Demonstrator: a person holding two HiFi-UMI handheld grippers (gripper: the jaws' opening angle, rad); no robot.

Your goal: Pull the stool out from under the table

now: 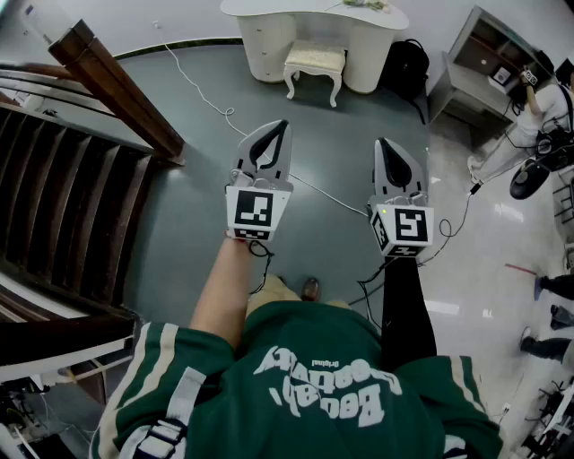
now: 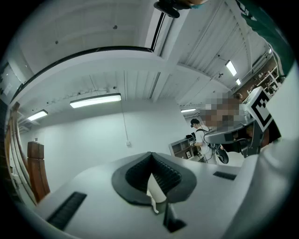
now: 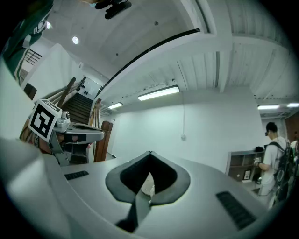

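- Stool stands far across the room, partly tucked under the white table. Both grippers are well apart from it, so no pull has begun.
- Left gripper and right gripper each have their jaws pressed together, with nothing in them. If they are not opened at the stool, they will only bump it and cannot grab it.
- A white cable lies on the floor between the person and the stool. A foot could catch on it during the walk over, and the person could trip.
- The stool has thin, curvy legs. I think a pull from high up, or from one side only, could tip it over.
- The table's big sides stand close on both sides of the stool. A crooked pull could knock a leg into them and get the stool stuck.
- A black bag sits just beside the table. A wide swing of the right gripper could hit it.
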